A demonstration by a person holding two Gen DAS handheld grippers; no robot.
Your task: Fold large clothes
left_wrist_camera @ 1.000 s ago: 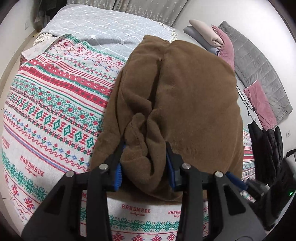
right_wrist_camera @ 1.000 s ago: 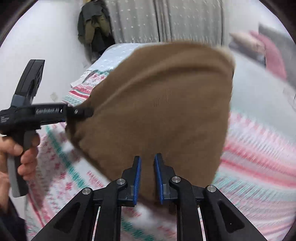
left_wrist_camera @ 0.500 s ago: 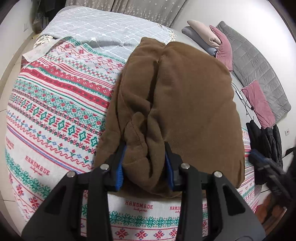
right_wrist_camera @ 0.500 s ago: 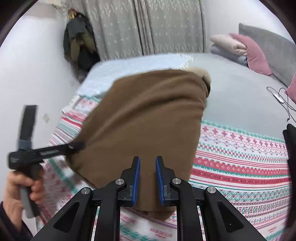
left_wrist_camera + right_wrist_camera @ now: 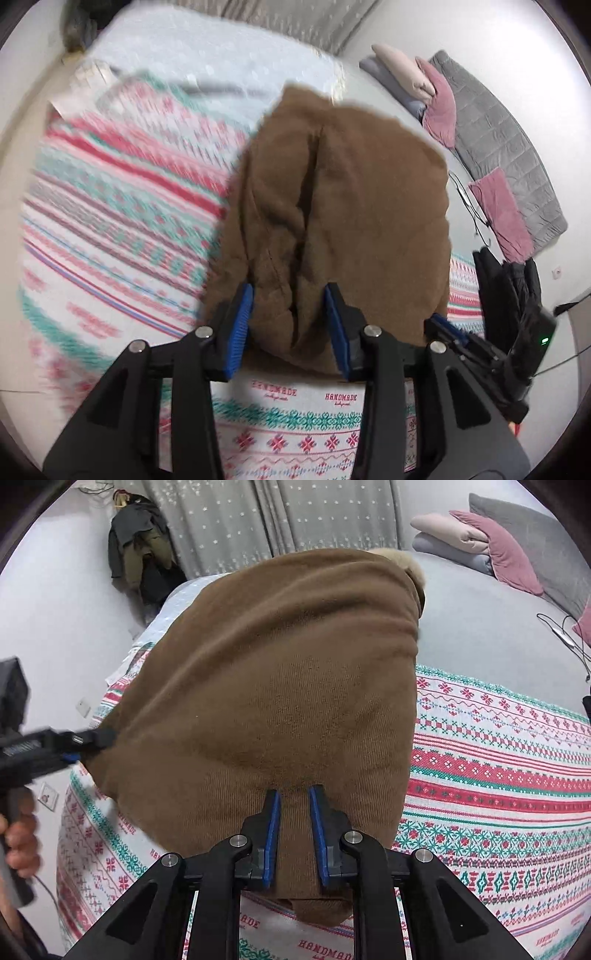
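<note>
A large brown garment (image 5: 343,206) hangs folded over the bed, held at its near edge by both grippers. My left gripper (image 5: 290,295) is shut on a bunched thick fold of it at the left corner. My right gripper (image 5: 294,797) is shut on the brown garment (image 5: 288,686) at the other near corner, its blue pads pinching the cloth. The left gripper also shows in the right wrist view (image 5: 79,740), at the garment's left edge. A pale furry collar (image 5: 402,559) peeks out at the far end.
The bed carries a patterned red, green and white blanket (image 5: 498,760) and a grey sheet (image 5: 480,635). Pillows (image 5: 480,550) lie at the headboard. Black clothes (image 5: 509,284) lie at the bed's right side. Dark clothes (image 5: 144,561) hang by the curtain.
Both grippers have drawn the brown garment toward me and lifted it. The left view swings and blurs. The right gripper has come in close beside the left one.
</note>
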